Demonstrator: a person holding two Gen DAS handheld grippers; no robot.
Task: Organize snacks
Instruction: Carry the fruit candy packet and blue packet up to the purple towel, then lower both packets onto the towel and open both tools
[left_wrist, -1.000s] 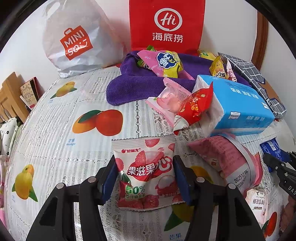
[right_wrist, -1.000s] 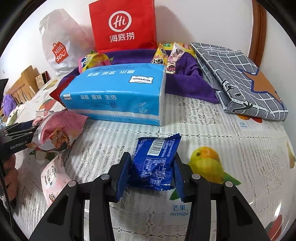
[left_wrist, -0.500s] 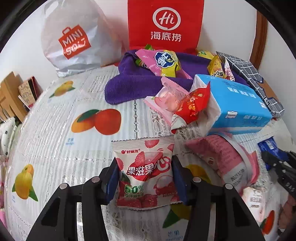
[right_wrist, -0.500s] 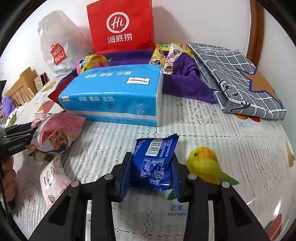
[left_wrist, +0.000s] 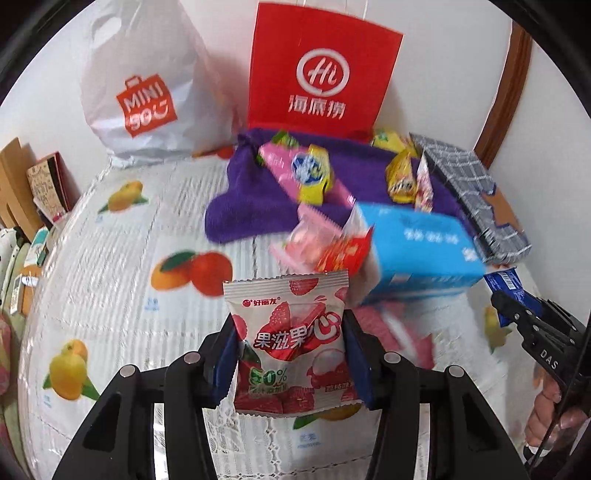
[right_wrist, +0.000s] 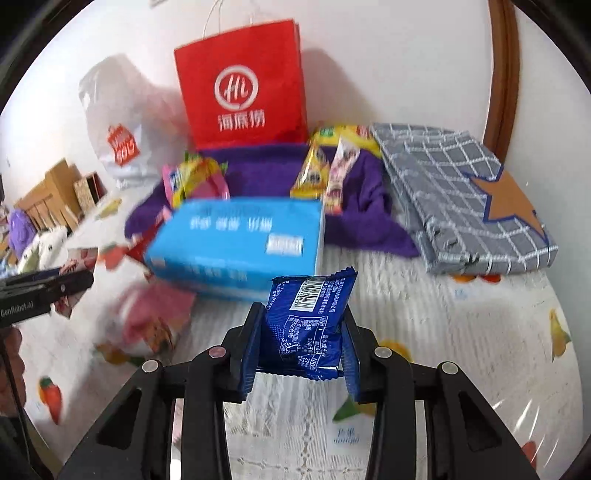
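Two bags stand against the white wall at the back of a fruit-printed tablecloth (left_wrist: 122, 266): a white plastic bag (left_wrist: 140, 92) and a red paper bag (left_wrist: 321, 74); what they hold cannot be seen. Loose snack packets lie on a purple towel (left_wrist: 258, 206) beside a blue tissue pack (right_wrist: 236, 243). Above the cloth, the left gripper (left_wrist: 290, 360) clamps a strawberry gummy packet (left_wrist: 291, 343); the right gripper (right_wrist: 299, 349) pinches a blue snack packet (right_wrist: 310, 317).

Both cameras ride the grippers, looking forward and steeply down, close above the desk (left_wrist: 110, 258). Left faces from the left, right from the right; both share the red bag (left_wrist: 321, 70) and blue box (right_wrist: 236, 243).
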